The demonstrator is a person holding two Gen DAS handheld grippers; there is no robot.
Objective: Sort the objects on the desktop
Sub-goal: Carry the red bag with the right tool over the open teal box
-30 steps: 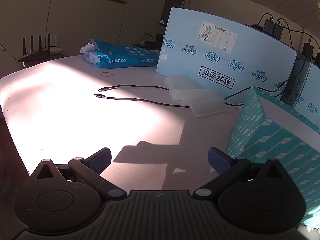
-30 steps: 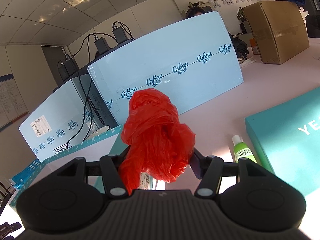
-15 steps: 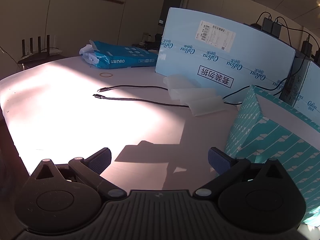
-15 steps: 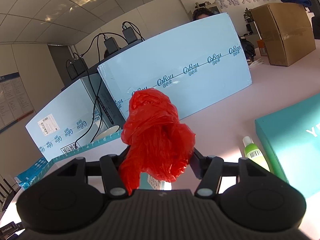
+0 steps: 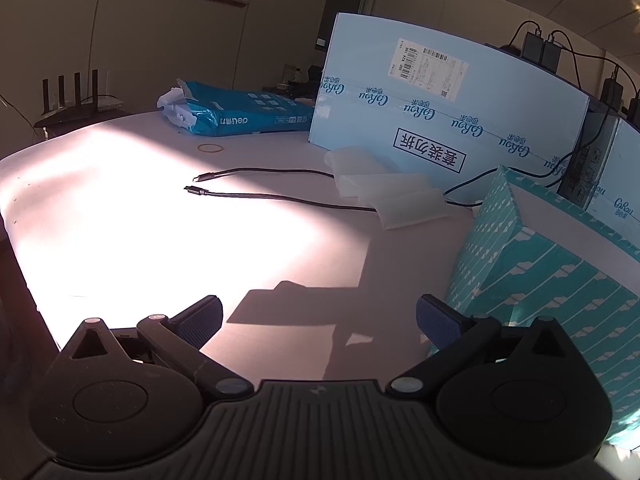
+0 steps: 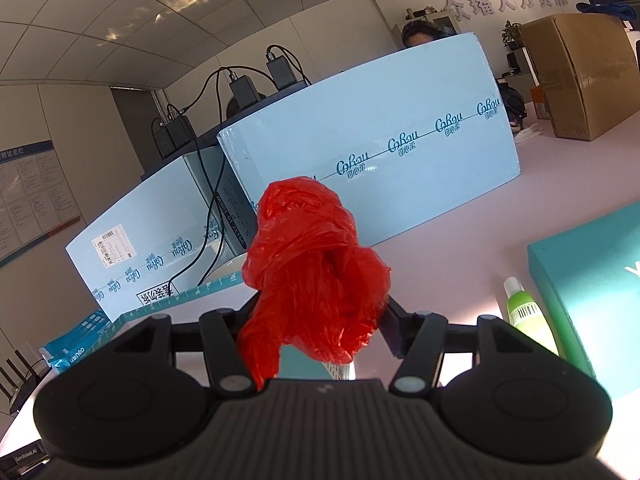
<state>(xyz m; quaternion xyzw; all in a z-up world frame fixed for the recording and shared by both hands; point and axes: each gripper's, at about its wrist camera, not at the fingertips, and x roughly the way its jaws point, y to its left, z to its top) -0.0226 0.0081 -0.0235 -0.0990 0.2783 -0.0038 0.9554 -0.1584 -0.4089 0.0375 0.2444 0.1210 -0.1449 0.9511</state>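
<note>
Sunlight falls in a bright patch across the pale desk [image 5: 120,240], with office walls and ceiling panels behind. Compared with a second ago, the right wrist view has swung: the two light-blue cartons [image 6: 372,152] sit lower and further right in it, the green bottle [image 6: 524,312] has slid right, and the brown cardboard box [image 6: 576,76] is nearer the edge. The left wrist view has barely changed.

The right gripper [image 6: 316,312] is clamped on a crumpled red plastic bag [image 6: 312,272], which bulges up above the fingers and is held off the desk, over a teal patterned box [image 6: 216,290]. The left gripper [image 5: 318,316] hovers over the desk with its fingers spread wide and nothing between them; its right finger is just beside the same teal patterned box [image 5: 552,280].

Counted on the desk in the left view: two black cable ends [image 5: 200,184], one rubber band [image 5: 211,147], one blue paper pack [image 5: 240,114], one pile of translucent plastic pieces [image 5: 384,188]. One router [image 5: 72,104] stands at the far left. In the right view, one plain teal box [image 6: 592,288] lies beside the one bottle.
</note>
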